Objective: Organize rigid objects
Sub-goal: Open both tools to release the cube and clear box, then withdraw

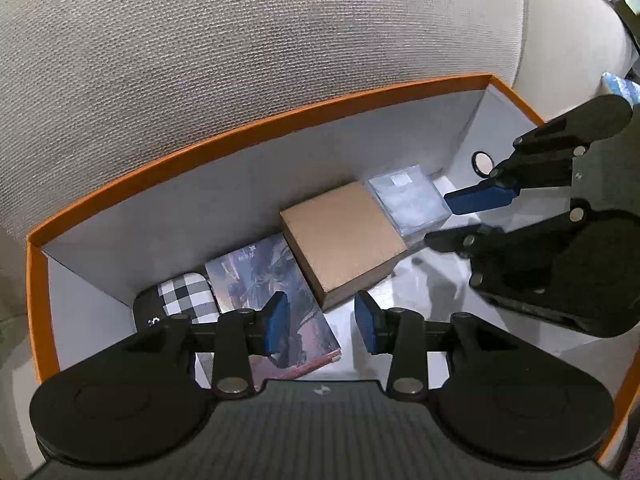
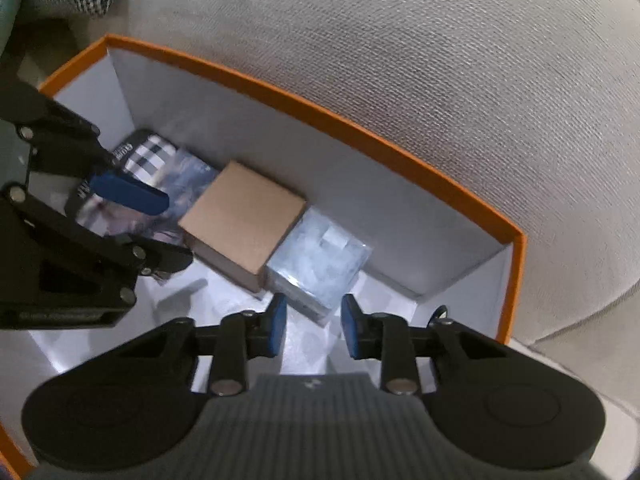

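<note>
Left wrist view: an orange box [image 1: 256, 130] with white inner walls is seen resting against a grey woven cushion [image 1: 240, 40]. Along the far wall of the box, four things are lined up in a row. A brown cardboard box [image 1: 344, 240] is placed near the middle of that wall. A clear plastic-wrapped cube [image 1: 408, 200] is set touching it on one side, and a picture-printed flat box [image 1: 272, 296] is laid on the other side. A black-and-white checked case [image 1: 188, 298] is tucked into the box's corner beyond that. The left gripper [image 1: 321, 322] is held above the box floor, its blue pads spread with nothing between them. The right gripper [image 2: 313, 326] is likewise held apart and empty, just in front of the wrapped cube [image 2: 320, 268], without touching it.
</note>
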Tool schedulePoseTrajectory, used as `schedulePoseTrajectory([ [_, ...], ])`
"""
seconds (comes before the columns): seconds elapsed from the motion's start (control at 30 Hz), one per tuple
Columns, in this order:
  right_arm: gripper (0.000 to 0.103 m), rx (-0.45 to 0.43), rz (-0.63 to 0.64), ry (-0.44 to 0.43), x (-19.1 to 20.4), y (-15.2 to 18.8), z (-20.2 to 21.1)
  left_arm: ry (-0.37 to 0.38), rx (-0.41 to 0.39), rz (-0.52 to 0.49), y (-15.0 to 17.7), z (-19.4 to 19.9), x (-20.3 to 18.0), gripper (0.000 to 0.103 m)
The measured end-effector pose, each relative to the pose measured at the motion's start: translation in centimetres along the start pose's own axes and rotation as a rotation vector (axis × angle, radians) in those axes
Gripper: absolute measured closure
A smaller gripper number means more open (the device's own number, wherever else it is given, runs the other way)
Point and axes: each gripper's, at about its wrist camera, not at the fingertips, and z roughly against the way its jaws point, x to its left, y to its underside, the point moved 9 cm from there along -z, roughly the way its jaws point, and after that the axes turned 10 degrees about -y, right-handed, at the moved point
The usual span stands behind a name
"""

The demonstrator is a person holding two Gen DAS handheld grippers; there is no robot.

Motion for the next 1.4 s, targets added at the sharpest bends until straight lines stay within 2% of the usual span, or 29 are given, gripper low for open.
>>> schedulePoseTrajectory([
  [0.2, 0.080, -0.017, 0.005, -0.007, -0.7, -0.8, 0.2, 0.002, 0.005, 0.039, -0.5, -0.6, 0.2, 0.060],
  [0.4, 0.078, -0.011, -0.007, 0.002, -0.6, -0.7, 0.4, -0.004, 0.011, 0.035, 0.1, 0.0, 0.0, 0.060],
  [0.57, 0.078, -0.043, -0.038, -0.004, 0.0, -0.3, 2.4, 0.023, -0.029, 0.040, 0.6, 2.8, -0.3, 0.060],
  [0.73, 0.078, -0.123, -0.077, -0.013, 1.5, 1.0, 6.3, 0.062, -0.132, 0.094, 1.9, 8.2, -0.5, 0.060],
  [0.9, 0.071, -0.234, -0.143, -0.039, 4.1, 3.2, 10.4, 0.111, -0.223, 0.156, 5.0, 13.7, -0.8, 0.060],
  [1.13, 0.064, -0.367, -0.230, -0.021, 7.9, 8.5, 15.0, 0.128, -0.288, 0.227, 11.3, 18.0, -1.4, 0.060],
  [1.27, 0.063, -0.408, -0.311, -0.031, 10.0, 12.8, 16.4, 0.166, -0.261, 0.277, 15.7, 18.4, -2.5, 0.060],
  [1.4, 0.062, -0.392, -0.386, -0.032, 12.3, 17.3, 16.0, 0.188, -0.197, 0.286, 19.9, 17.6, -4.5, 0.060],
])
